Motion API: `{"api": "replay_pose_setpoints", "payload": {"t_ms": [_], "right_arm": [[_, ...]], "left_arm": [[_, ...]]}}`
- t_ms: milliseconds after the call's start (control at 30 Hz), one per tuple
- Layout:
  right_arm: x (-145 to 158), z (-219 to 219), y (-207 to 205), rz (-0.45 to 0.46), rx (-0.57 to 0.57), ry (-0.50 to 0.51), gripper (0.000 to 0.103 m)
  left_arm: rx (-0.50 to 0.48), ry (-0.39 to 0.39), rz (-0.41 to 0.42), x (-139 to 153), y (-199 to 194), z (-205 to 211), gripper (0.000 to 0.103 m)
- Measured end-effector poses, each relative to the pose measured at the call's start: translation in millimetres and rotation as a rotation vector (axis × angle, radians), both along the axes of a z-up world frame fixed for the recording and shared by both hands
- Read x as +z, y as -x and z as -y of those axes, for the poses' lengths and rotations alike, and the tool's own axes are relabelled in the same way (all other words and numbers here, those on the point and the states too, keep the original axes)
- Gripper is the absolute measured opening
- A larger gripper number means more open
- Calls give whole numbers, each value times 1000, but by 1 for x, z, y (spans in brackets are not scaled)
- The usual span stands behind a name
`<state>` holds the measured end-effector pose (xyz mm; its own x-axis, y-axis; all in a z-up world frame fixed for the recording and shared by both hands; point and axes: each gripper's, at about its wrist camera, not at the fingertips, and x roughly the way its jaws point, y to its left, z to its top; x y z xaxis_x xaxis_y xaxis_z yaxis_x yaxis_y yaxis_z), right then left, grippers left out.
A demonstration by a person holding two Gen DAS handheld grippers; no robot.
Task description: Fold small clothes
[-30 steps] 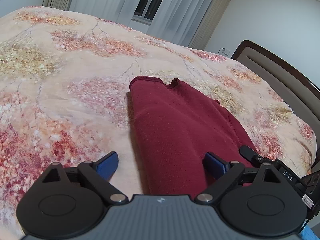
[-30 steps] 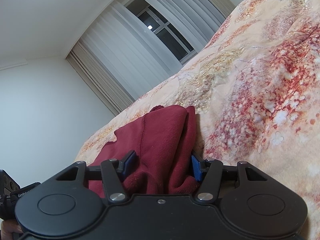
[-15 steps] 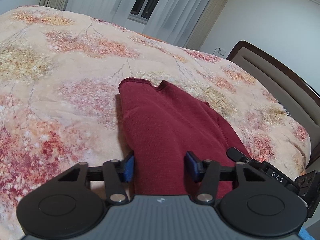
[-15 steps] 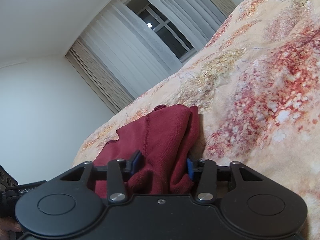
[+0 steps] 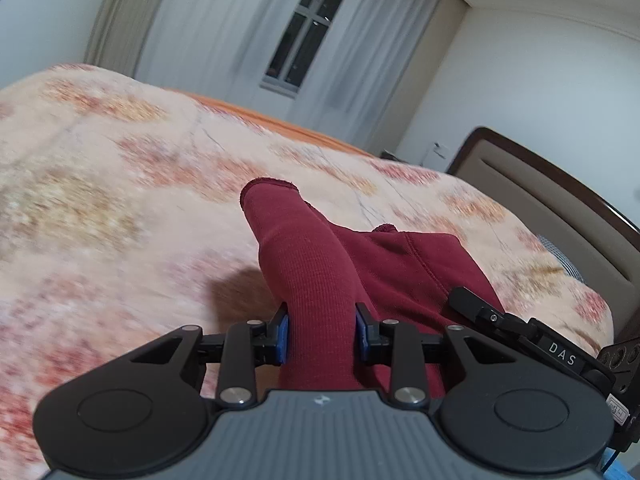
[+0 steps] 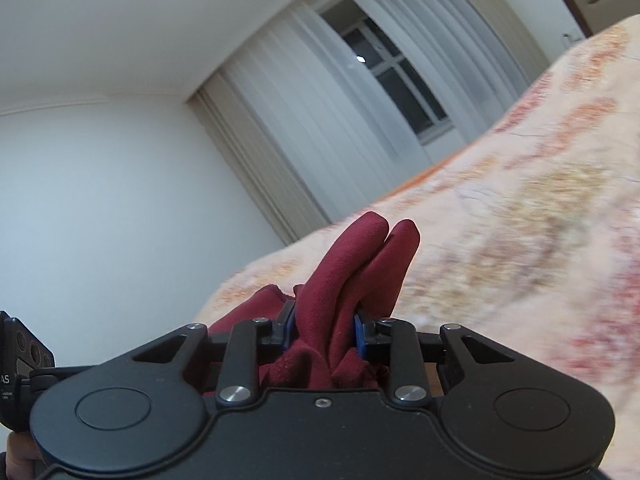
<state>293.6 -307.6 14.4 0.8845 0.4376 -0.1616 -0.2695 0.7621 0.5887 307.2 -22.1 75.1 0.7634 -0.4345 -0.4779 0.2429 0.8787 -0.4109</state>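
Observation:
A dark red knitted garment (image 5: 316, 280) lies folded on the floral bedspread (image 5: 120, 208). My left gripper (image 5: 322, 334) has its blue pads pressed on one bunched edge of it, jaws still closing, and that edge is raised off the bed. In the right wrist view my right gripper (image 6: 322, 330) pinches another bunch of the red garment (image 6: 352, 268), jaws also closing, with two folds sticking up past the fingertips. The right gripper's body (image 5: 520, 324) shows at the left view's right edge.
The bed's brown and beige headboard (image 5: 560, 208) runs along the right. White curtains and a dark window (image 5: 304, 28) stand behind the bed. White walls close the room. The bedspread (image 6: 540, 220) spreads wide around the garment.
Both grippers closed from wide apart onto the garment's near edge. Then both rose and tilted up, lifting the cloth so more wall and window show.

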Motion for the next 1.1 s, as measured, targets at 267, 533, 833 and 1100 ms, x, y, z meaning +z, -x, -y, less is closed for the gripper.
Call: {"api": "replay_pose_setpoints", "payload": {"t_ms": [267, 533, 833, 1100], "right_arm": [[-8, -77, -28, -56, 85, 41, 30], [-27, -98, -26, -143, 22, 164, 38], [-21, -88, -1, -125, -40, 211, 92], [10, -91, 59, -12, -77, 267, 102]], "left_arm": [[159, 22, -33, -10, 5, -69, 34], [220, 60, -123, -53, 8, -95, 41], [292, 7, -110, -46, 27, -93, 88], [301, -79, -28, -19, 75, -80, 102]]}}
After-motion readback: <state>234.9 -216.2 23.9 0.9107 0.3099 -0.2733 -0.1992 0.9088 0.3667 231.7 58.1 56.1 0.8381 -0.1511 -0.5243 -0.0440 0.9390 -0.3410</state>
